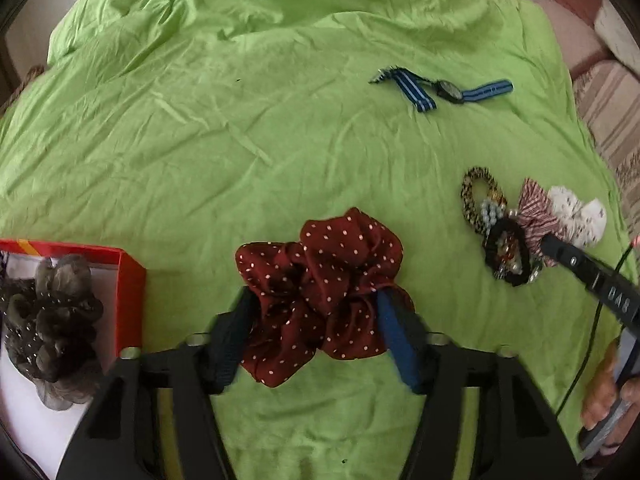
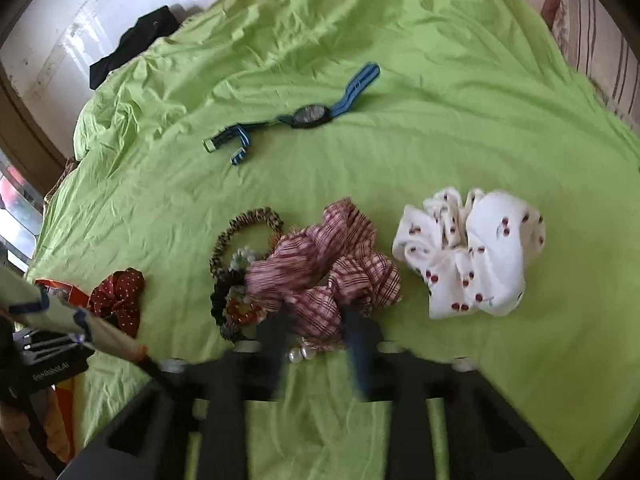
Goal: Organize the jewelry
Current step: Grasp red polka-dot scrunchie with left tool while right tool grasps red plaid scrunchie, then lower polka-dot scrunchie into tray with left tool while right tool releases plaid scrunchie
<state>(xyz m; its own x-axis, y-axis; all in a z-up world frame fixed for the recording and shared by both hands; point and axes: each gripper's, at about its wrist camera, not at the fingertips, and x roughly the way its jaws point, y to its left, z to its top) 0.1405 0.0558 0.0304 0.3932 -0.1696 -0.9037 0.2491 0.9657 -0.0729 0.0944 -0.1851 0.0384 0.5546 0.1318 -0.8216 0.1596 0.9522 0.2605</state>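
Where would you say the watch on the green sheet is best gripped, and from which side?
Probably the watch is best gripped across its dark round case, from straight above. It lies flat on the sheet with its straps spread out to either side; these are limp and would likely fold or slip. The case is the one stiff, raised part, and nothing lies close around it.

A wrinkled green sheet (image 2: 440,100) covered the surface. A dark garment (image 2: 132,46), perhaps folded, lay beyond its edge. Striped upholstery (image 1: 612,108) bordered it.

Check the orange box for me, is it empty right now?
No, the orange box already holds a dark sheer scrunchie, seen at the left edge of the left wrist view.
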